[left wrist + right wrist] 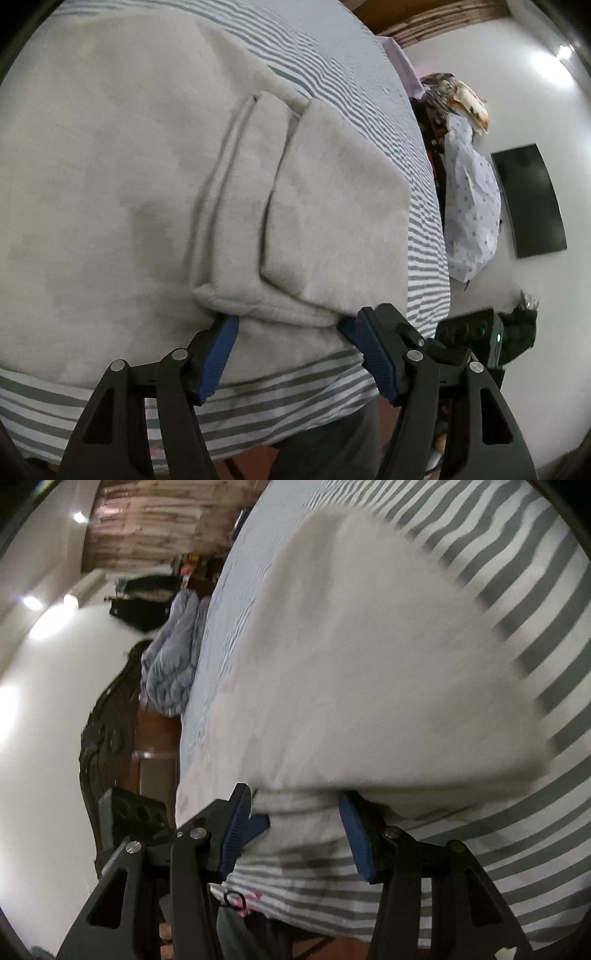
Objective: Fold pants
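Two grippers at the near hem of the pants [147, 184] on the striped bedsheet [369, 74] — left gripper [290, 325] spread around a folded edge at lower centre; right gripper [295, 808] likewise spread — cloth between, grip uncertain.

Pale grey fleece pants [155, 177] lay folded flat on striped bedsheet [343, 85], cuffs stacked near edge.
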The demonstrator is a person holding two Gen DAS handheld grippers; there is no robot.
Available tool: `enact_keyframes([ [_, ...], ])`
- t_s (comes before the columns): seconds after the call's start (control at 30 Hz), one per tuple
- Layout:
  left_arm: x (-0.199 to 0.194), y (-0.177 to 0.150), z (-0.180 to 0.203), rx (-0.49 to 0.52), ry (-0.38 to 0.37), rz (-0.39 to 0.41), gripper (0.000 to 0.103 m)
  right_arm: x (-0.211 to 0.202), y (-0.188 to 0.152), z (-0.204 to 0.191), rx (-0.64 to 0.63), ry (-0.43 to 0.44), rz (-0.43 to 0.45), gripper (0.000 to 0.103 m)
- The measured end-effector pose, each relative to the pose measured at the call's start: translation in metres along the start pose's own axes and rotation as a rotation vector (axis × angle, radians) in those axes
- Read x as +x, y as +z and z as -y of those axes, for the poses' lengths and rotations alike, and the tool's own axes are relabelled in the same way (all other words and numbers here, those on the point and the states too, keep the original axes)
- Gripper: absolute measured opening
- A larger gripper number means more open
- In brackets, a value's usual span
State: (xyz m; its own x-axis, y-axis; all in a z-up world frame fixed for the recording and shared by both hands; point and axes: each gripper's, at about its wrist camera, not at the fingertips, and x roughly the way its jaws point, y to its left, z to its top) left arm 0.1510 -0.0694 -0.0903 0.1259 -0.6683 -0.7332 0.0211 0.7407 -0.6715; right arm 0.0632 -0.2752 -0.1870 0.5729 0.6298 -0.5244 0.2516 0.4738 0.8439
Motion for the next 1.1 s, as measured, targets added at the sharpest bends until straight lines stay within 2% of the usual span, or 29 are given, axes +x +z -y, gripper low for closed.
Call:
enact_keyframes([
  [0.2,0.016,0.015,-0.004,-0.152,-0.035,0.030,0.067,-0.022,0.010,0.011,0.047,0.013,0.066,0.047],
  [0.33,0.020,0.020,-0.001,-0.153,-0.009,0.057,0.067,-0.039,0.008,0.027,0.094,0.026,0.077,0.048],
  [0.4,0.019,0.021,0.002,-0.102,0.034,0.065,0.053,-0.044,0.004,0.025,0.088,0.041,0.076,0.052],
  [0.43,0.020,0.022,0.005,-0.077,0.055,0.062,0.034,-0.043,0.002,0.024,0.083,0.042,0.076,0.054],
  [0.47,0.023,0.022,0.006,-0.061,0.069,0.053,0.021,-0.043,0.000,0.023,0.083,0.048,0.071,0.056],
  [0.5,0.024,0.023,0.005,-0.062,0.077,0.042,0.018,-0.040,-0.003,0.021,0.087,0.062,0.060,0.056],
  [0.63,0.019,0.020,-0.001,-0.106,0.046,0.050,0.016,-0.019,-0.015,0.015,0.108,0.103,-0.004,0.056],
  [0.77,0.003,0.020,0.006,-0.071,0.016,0.080,0.016,0.003,-0.026,0.015,0.132,0.131,-0.057,0.056],
  [0.87,-0.010,0.021,0.017,-0.033,0.001,0.101,0.016,0.003,-0.020,0.021,0.157,0.137,-0.020,0.057],
  [1.0,-0.020,0.025,0.014,-0.014,0.001,0.116,0.016,-0.031,0.004,0.041,0.211,0.078,0.144,0.056],
  [1.03,-0.018,0.025,0.012,-0.019,-0.010,0.105,0.016,-0.034,0.007,0.046,0.238,0.099,0.143,0.056],
  [1.07,-0.016,0.024,0.010,-0.027,-0.012,0.093,0.016,-0.034,0.008,0.054,0.281,0.123,0.132,0.051],
  [1.1,-0.014,0.023,0.009,-0.026,-0.001,0.090,0.016,-0.033,0.006,0.058,0.311,0.109,0.123,0.043],
])
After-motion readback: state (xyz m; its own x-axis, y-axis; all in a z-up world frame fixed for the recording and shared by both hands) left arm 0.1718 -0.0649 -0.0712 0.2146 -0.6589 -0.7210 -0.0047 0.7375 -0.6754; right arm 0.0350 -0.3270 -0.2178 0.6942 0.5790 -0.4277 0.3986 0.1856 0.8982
